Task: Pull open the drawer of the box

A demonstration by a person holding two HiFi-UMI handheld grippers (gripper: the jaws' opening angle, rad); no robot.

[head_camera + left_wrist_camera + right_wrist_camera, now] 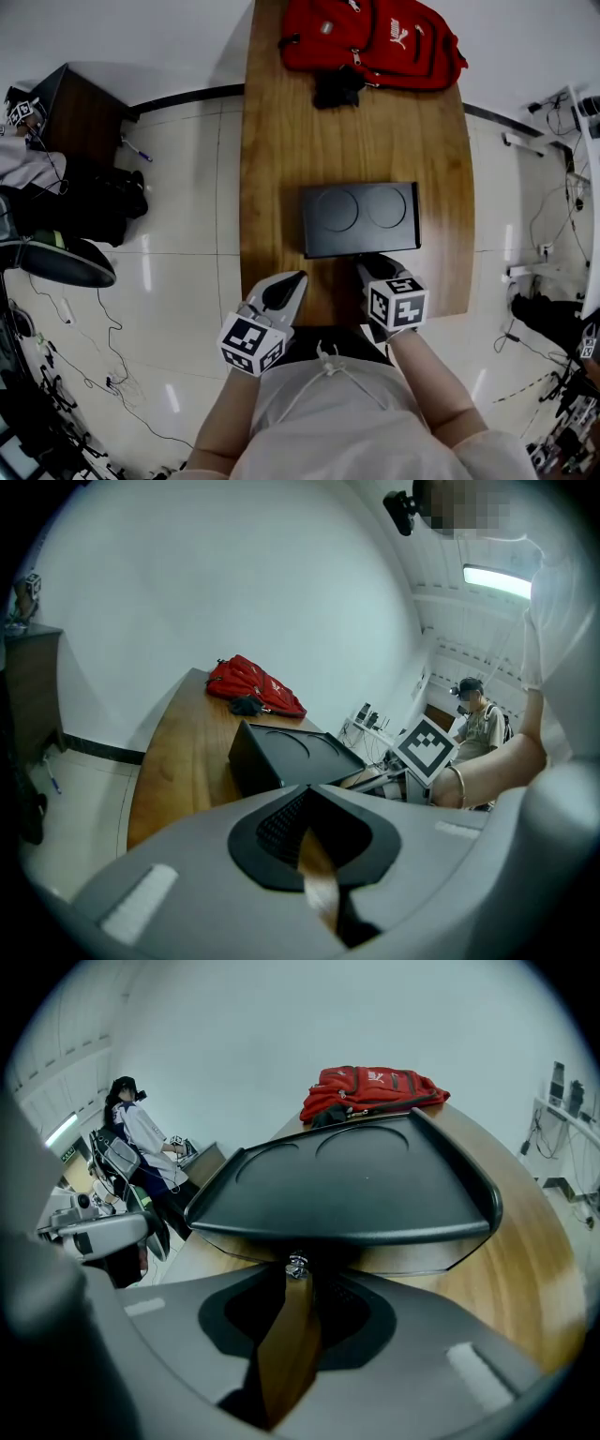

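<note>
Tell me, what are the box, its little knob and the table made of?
Box: likely matte black plastic, with smooth moulded circles on top. Knob: metal, by its silvery glints. Table: wood or wood veneer, brown grain, slight sheen.

Matt black box (360, 218) with shiny metal knob (297, 1265) on varnished wood table (272, 141); red cloth backpack (375, 42).

Box (359, 218) is sitting on the desk (272, 141) by its near edge. Backpack (370, 42) is lying behind it at the far end, well apart. Right gripper (375, 269) is meeting the box's near face, jaws around the knob (297, 1265). Left gripper (284, 289) is hovering to its left, clear of the box.
</note>
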